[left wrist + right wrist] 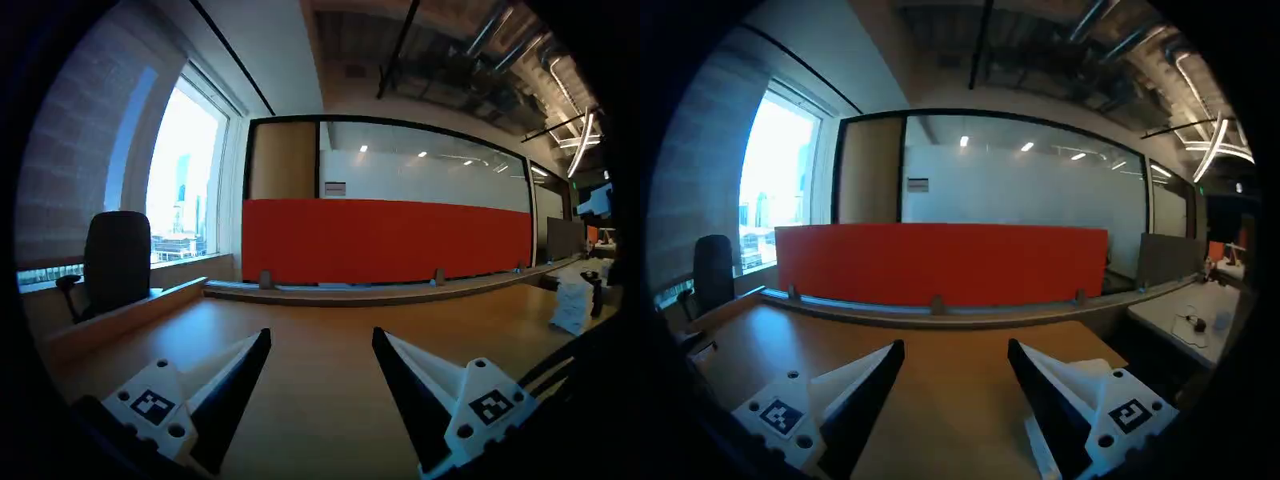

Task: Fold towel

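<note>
Both grippers hang over a smooth, honey-coloured wooden table (pixel 448 308), the left gripper's (pixel 320 332) wedge-shaped white fingers spread wide with nothing between them. The right gripper's (pixel 956 344) fingers are likewise parted and empty. The towel (pixel 572 308), a soft, rumpled white heap, lies by the table's right edge. A flat red partition (pixel 384 240) lines the far edge.

Bare desk (pixel 320 344) lies open ahead; the red divider (pixel 384 240) bounds its far edge.
</note>
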`<state>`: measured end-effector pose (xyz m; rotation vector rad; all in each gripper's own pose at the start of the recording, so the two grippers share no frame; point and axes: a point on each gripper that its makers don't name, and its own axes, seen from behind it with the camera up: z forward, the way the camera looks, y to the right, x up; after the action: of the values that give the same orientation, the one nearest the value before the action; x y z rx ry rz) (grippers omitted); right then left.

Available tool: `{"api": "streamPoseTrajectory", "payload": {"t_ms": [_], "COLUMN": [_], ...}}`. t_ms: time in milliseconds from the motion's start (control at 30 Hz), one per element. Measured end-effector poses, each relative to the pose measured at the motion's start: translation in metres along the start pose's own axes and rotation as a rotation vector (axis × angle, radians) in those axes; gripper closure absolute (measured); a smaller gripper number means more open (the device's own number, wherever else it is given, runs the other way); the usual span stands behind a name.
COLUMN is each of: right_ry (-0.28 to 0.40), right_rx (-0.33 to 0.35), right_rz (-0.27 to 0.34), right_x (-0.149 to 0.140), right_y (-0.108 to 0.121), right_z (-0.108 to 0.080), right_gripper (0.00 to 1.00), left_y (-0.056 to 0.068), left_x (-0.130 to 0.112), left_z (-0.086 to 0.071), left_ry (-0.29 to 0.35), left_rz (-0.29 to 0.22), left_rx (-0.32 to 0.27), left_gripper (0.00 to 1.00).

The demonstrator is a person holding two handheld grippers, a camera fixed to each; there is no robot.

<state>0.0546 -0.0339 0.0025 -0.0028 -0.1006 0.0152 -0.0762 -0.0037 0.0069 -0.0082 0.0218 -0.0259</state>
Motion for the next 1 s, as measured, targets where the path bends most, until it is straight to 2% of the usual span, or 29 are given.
{"api": "streamPoseTrajectory", "payload": {"t_ms": [467, 800, 1000], "right_ry": [0.030, 0.043, 0.044], "right_rx": [0.011, 0.017, 0.023], "right_rz": [0.002, 0.004, -0.002], "right_x": [-0.015, -0.018, -0.018], "right_y": [0.006, 0.008, 0.005], "right_z": [0.000, -0.001, -0.001], "right_gripper": [0.00, 0.00, 0.00], "left_y": [0.007, 0.005, 0.003], "left_x": [-0.028, -0.037, -0.039], "left_z": [0.003, 0.007, 0.009], "left_ry": [0.008, 0.004, -0.003], "left_rz": [-0.003, 0.022, 0.021], "left_rx": [0.004, 0.009, 0.016], "left_gripper": [0.06, 0.06, 0.06]}}
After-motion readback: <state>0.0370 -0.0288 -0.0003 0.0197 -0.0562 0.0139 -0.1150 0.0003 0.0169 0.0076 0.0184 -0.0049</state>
